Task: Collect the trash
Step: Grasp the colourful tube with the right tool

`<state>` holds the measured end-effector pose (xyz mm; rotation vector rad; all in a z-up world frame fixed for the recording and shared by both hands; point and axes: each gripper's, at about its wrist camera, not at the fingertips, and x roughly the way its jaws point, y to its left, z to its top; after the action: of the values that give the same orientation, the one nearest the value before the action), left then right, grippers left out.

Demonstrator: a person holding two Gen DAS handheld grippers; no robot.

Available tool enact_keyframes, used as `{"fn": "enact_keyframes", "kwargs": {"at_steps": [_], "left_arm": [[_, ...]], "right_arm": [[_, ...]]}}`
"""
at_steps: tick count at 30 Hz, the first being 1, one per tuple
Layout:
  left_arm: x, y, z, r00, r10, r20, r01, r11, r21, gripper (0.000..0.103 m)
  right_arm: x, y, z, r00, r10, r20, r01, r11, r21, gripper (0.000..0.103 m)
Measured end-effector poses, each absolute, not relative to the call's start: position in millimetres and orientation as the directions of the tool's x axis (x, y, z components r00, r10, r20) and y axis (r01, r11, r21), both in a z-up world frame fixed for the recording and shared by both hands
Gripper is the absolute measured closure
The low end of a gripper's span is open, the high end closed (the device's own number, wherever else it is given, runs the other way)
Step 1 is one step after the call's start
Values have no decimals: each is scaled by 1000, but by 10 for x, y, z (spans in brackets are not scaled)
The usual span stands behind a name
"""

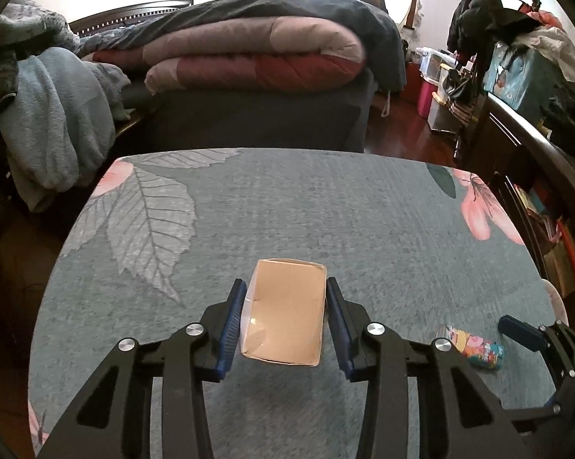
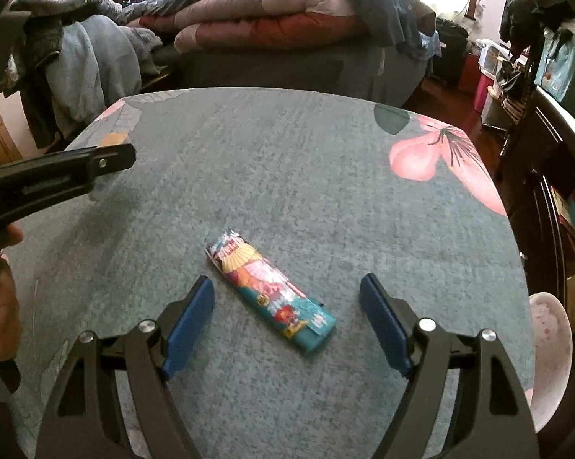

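A crumpled snack wrapper [image 2: 269, 295], bright with printed fans and teal at one end, lies flat on the grey leaf-and-flower cloth of the bench [image 2: 287, 176], just ahead of the right gripper [image 2: 287, 321], whose blue fingers [image 2: 189, 321] stand wide apart on either side of it without touching. By its look the wrapper is thin film, feather-light, soft and likely slick, so it should crush rather than resist; the surest hold is probably across its narrow width near the middle, with the fingers brought low to the cloth so it cannot skate away. To the wrapper's left, nearer the bench's middle, a small open paper box [image 1: 283, 313], tan inside, sits between the fingers [image 1: 230, 329] of the left gripper [image 1: 283, 325]; its jaws have drawn in to the box's two long walls, the left pad against the paper and the right one at or just off it, so a firm grip cannot be confirmed. The box looks light and thin-walled, apt to buckle under a hard squeeze, and a gentle pinch on the side walls seems right. A person's hand [image 2: 0, 306] on the left gripper's handle shows beyond the wrapper to its left. A pink dish [image 2: 549, 359] peeks over the bench's edge to the wrapper's right; behind the bench, a bed [image 1: 249, 57] carries folded quilts.
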<state>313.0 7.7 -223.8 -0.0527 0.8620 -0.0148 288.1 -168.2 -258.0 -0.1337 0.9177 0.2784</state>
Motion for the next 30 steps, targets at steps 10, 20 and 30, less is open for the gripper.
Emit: {"fn": "enact_keyframes", "kwargs": {"at_steps": [10, 20, 30], "left_arm": [[3000, 168, -2176, 657, -43, -753, -12, 998, -68, 61], [2786, 224, -2002, 678, -46, -733, -17, 997, -78, 61], [2610, -24, -1831, 699, -87, -710, 37, 996, -86, 61]], "right_arm": [[2705, -1528, -2531, 570, 211, -794, -361, 933, -11, 75], [2476, -1624, -2485, 570, 242, -785, -340, 939, 42, 79], [2174, -2074, -2200, 625, 268, -733, -263, 957, 125, 100]]}}
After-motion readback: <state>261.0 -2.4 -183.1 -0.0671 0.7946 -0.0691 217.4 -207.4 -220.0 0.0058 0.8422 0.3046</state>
